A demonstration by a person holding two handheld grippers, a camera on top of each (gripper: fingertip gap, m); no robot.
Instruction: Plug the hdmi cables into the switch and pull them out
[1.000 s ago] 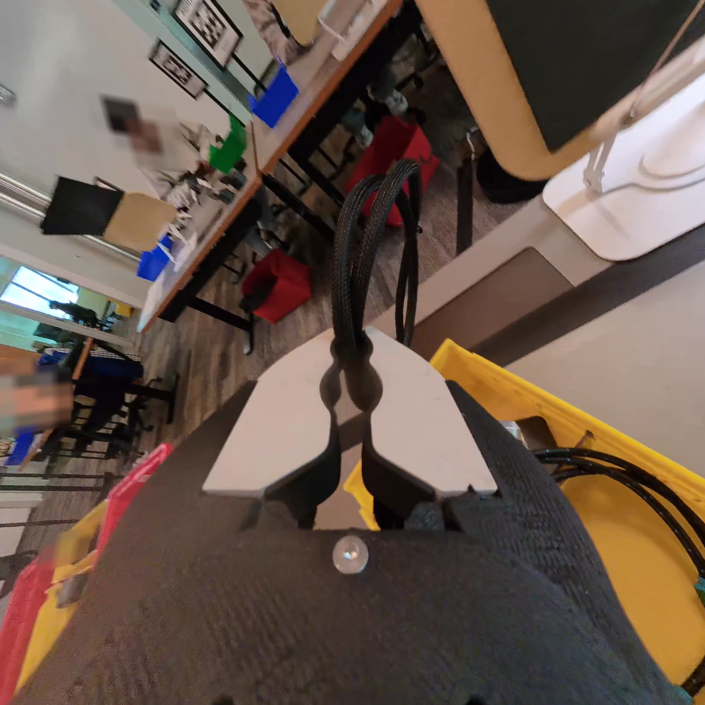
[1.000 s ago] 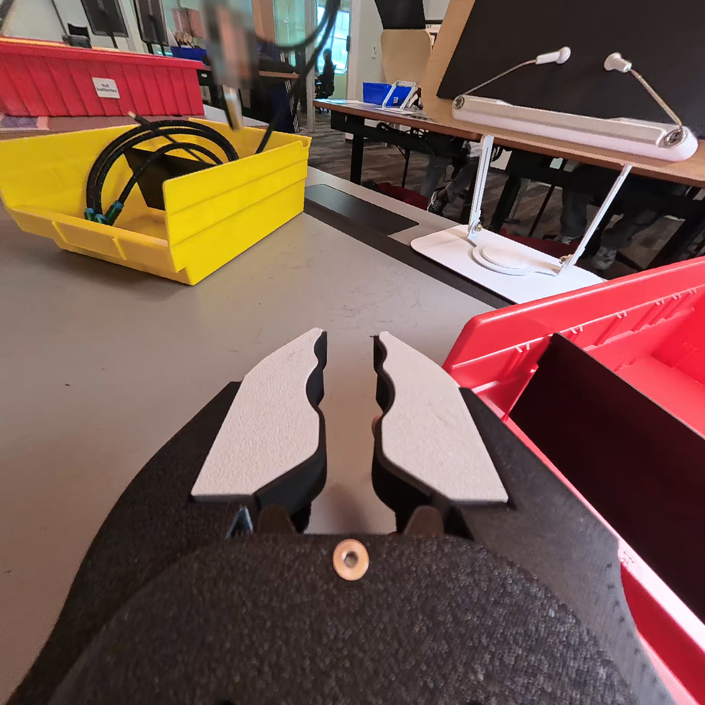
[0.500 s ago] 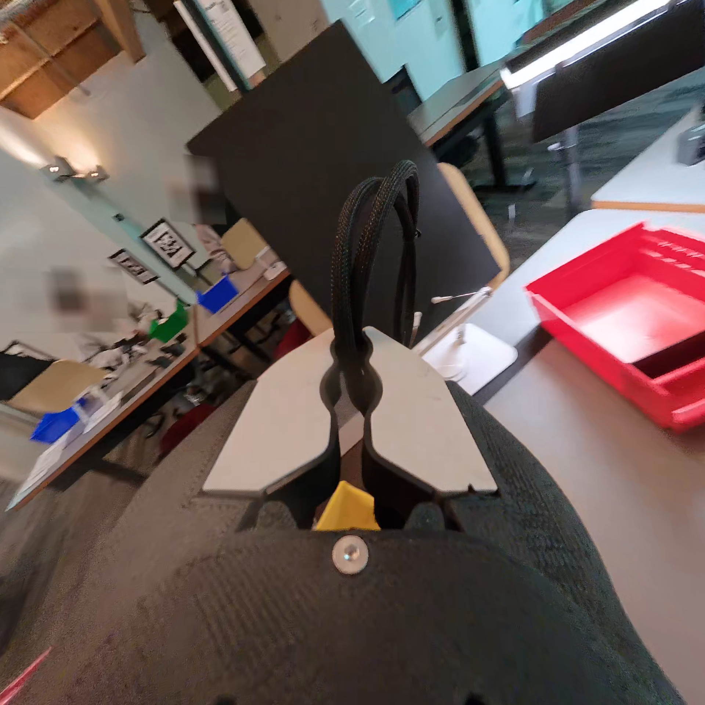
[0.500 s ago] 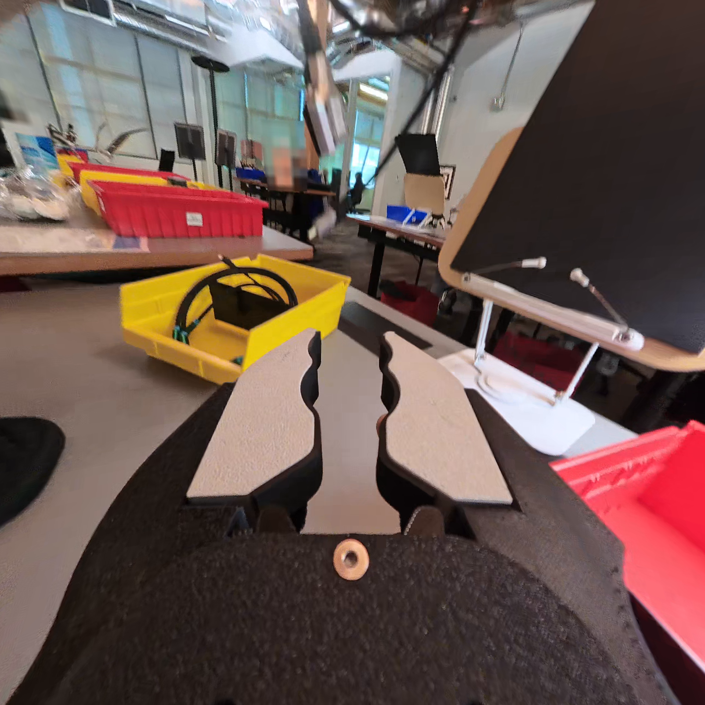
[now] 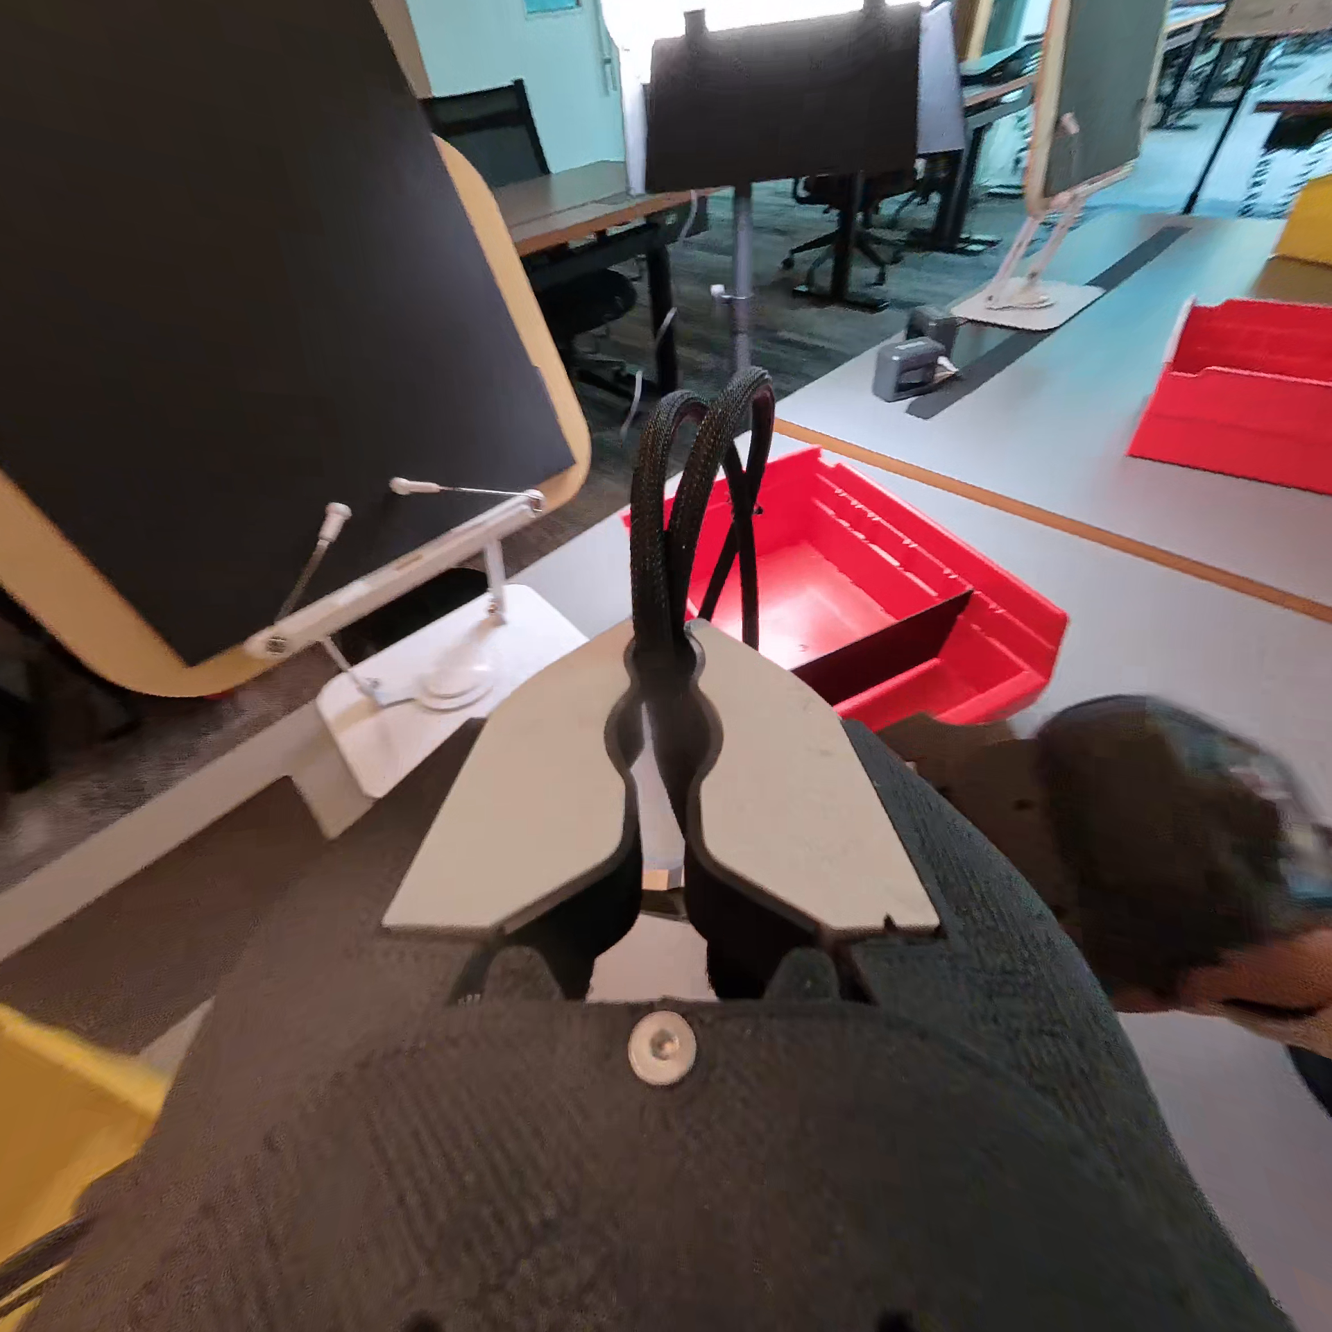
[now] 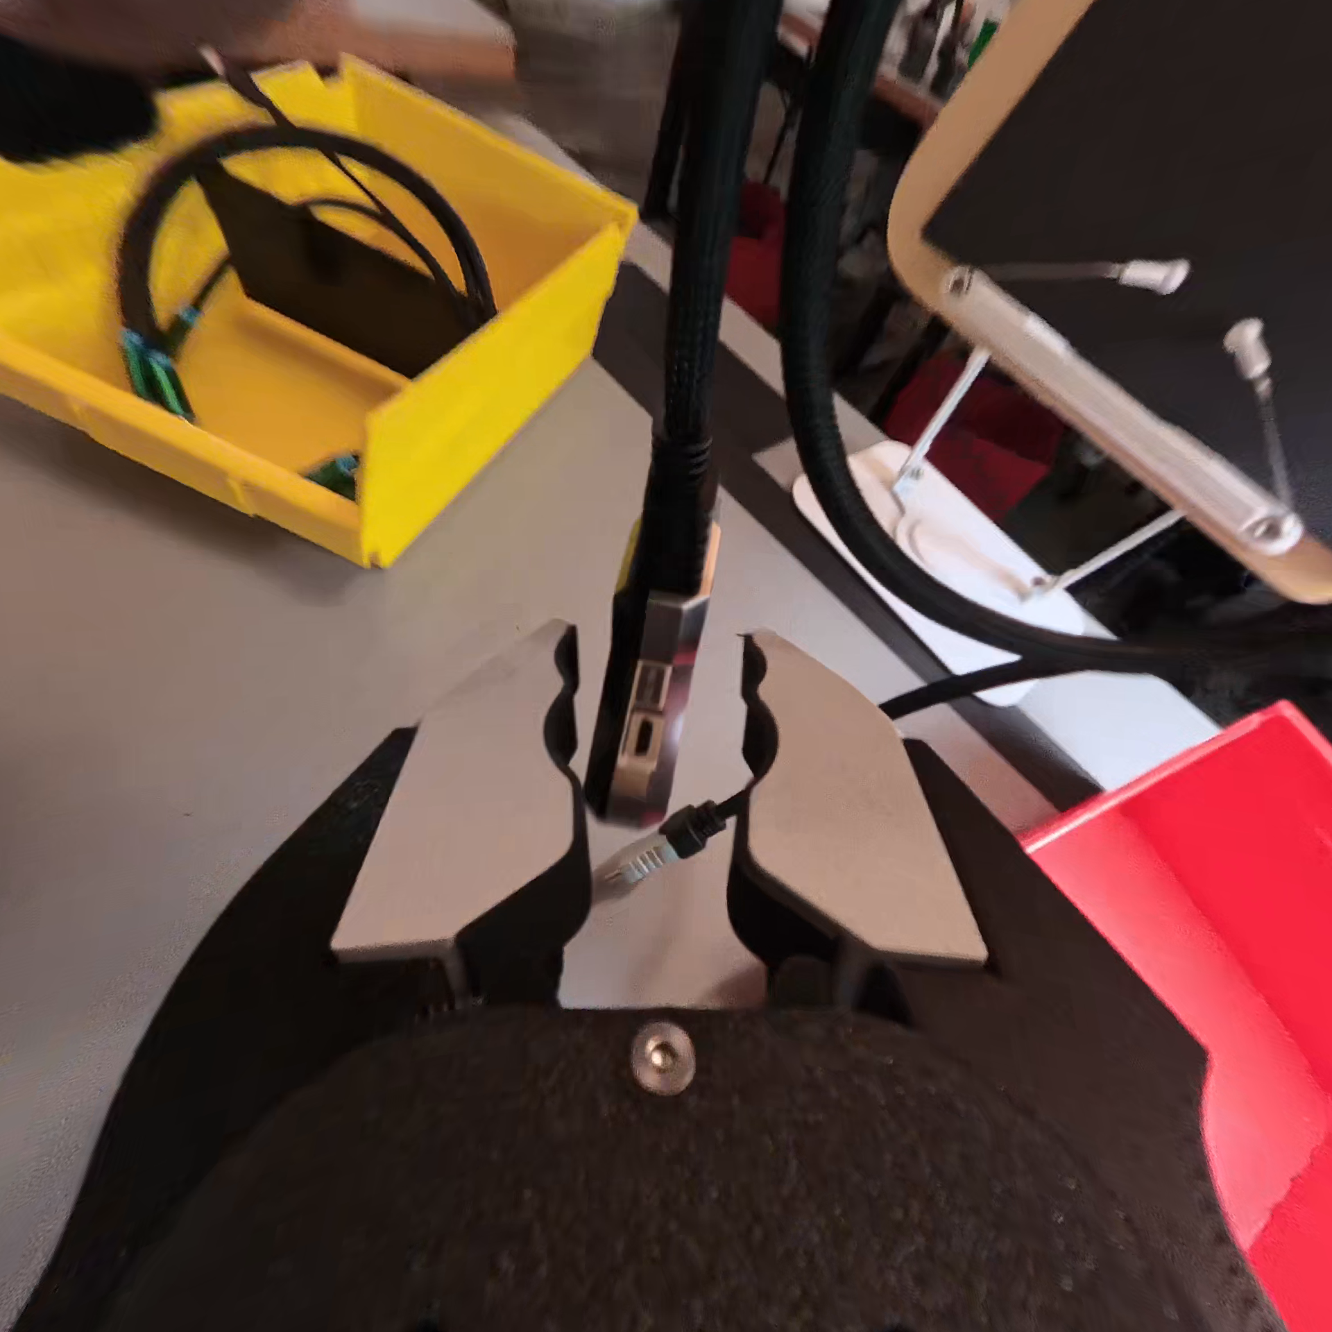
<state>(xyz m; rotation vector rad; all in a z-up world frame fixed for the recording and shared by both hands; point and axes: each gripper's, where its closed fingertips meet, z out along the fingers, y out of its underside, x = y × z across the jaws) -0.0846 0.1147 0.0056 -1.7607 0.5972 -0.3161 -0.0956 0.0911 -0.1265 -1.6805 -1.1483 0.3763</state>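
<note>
Left wrist view: our left gripper (image 5: 663, 674) is clamped on a looped black braided HDMI cable (image 5: 695, 497) rising toward 12 o'clock, with a red plastic bin (image 5: 995, 613) at 2 o'clock on the grey table (image 5: 1182, 576). In the right wrist view our right gripper (image 6: 657, 641) stands wide around a hanging grey metal switch (image 6: 652, 713), untouched; a yellow plastic bin (image 6: 497, 353) sits at 10 o'clock.
</note>
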